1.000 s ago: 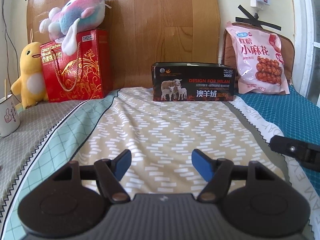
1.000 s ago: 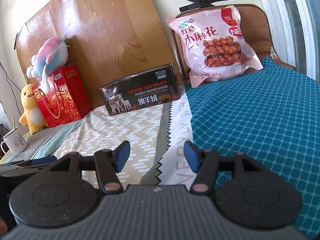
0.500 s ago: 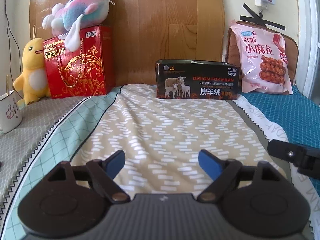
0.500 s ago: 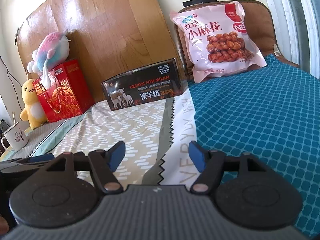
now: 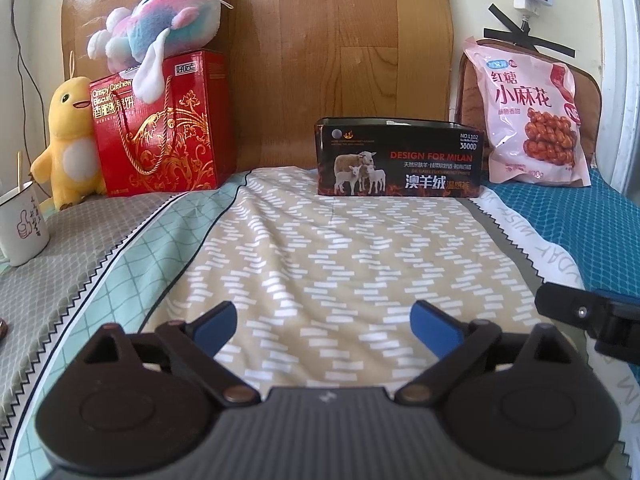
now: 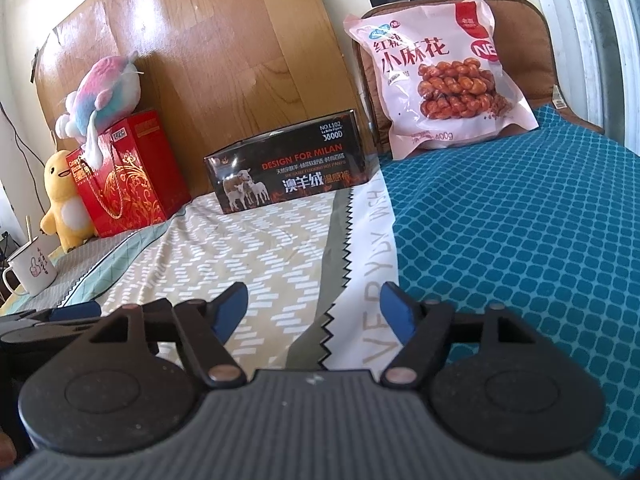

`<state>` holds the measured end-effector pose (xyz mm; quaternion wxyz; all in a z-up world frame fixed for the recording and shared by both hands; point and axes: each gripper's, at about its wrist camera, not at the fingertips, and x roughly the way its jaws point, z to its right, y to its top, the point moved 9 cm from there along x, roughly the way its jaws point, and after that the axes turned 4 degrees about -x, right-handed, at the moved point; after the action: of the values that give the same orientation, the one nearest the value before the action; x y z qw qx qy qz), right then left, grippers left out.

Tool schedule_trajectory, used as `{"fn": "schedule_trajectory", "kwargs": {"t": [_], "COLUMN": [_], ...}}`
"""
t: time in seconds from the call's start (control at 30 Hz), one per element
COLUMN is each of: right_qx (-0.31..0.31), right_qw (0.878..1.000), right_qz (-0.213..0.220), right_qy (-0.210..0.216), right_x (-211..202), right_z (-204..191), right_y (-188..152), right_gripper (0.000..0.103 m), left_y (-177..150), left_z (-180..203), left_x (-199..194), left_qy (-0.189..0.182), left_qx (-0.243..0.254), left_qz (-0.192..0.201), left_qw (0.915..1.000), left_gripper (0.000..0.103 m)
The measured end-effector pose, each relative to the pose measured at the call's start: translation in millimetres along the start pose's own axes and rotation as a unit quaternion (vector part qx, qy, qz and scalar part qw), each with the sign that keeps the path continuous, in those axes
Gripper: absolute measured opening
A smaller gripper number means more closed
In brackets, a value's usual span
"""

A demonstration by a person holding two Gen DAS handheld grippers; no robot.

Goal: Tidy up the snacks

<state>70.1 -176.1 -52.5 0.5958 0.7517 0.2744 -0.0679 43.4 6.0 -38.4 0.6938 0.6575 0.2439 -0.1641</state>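
The left wrist view looks along the left gripper (image 5: 322,322) over a bed (image 5: 328,256) spread with a patterned cover; its jaws, narrower a second ago, are opening and now stand wide apart with only cloth between them. At the far end, against the wooden headboard (image 5: 320,40), the snacks wait untouched: a red cashew biscuit box (image 5: 160,128) at far left with a pastel plush toy (image 5: 160,24) lying on top and a yellow duck plush (image 5: 70,140) just beside it, a black box printed with sheep (image 5: 400,158) in the middle, and a pink bag of fried dough twists (image 5: 532,116) at far right, propped on a brown cushion (image 5: 472,92). A white mug (image 5: 22,224) stands on the bed at the near left. In the right wrist view the right gripper (image 6: 314,312) is likewise opening, its jaws apart and empty above the seam between the patterned cover and the teal sheet (image 6: 520,240); the bag sits far ahead, to its right. Both hands have stayed put while spreading, so this reads as preparation: neither gripper has closed on anything, all three packages lie well apart from the fingers, and the organizing appears not yet begun.
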Motion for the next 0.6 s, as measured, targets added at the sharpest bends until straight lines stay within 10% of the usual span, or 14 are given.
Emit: {"fn": "schedule_trajectory", "kwargs": {"t": [0.6], "right_qx": [0.0], "right_qw": [1.0], "right_qz": [0.002], "right_qy": [0.011], "right_x": [-1.8], "right_z": [-4.5], "right_y": [0.0], "right_gripper": [0.089], "left_y": [3.9], "left_z": [-5.7], "left_x": [-5.1], "left_qy": [0.026], "left_qx": [0.004], "left_qz": [0.009], "left_qw": [0.9996], "left_gripper": [0.103]}}
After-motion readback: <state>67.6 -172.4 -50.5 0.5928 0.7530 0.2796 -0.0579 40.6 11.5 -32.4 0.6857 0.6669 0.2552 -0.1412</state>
